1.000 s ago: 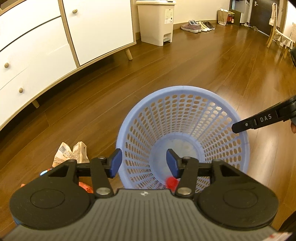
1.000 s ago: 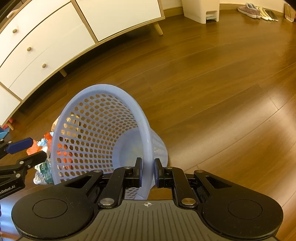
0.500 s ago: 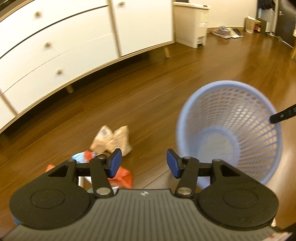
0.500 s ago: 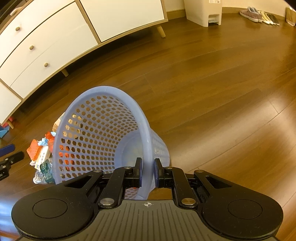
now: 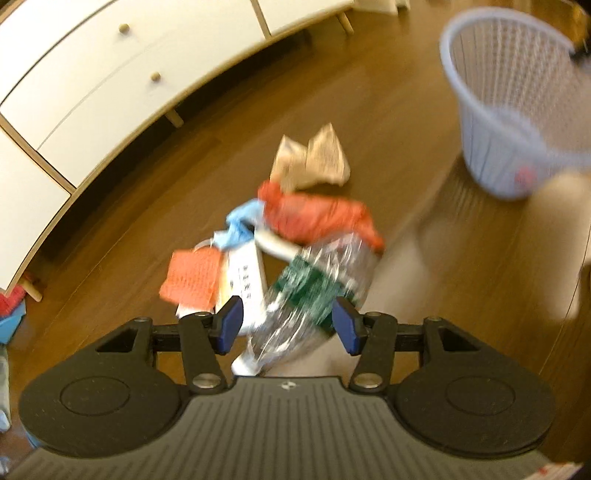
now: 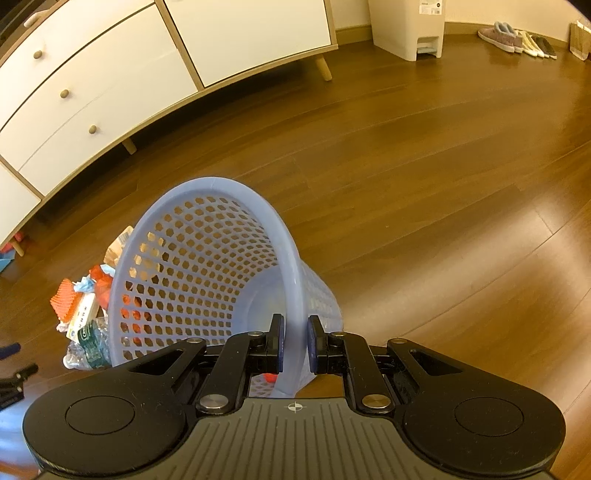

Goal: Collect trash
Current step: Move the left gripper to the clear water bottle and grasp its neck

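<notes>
Left wrist view: left hand-held gripper [image 5: 287, 325] open over crushed bottle [image 5: 317, 291]; next, close on it. Right hand-held gripper [image 6: 294, 345] clamps basket [image 6: 207, 280] rim.

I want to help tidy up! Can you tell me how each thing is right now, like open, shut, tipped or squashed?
Left tongs: open, around the plastic bottle, not squeezing it.
Right tongs: shut on the basket's rim.
Basket: tilted, nearly empty, one small red bit inside.
Plastic bottle: crushed, lying on the floor.
Paper bag: crumpled, on the floor.
Cupboard: drawers and doors shut.
Bin: lid hidden.
</notes>
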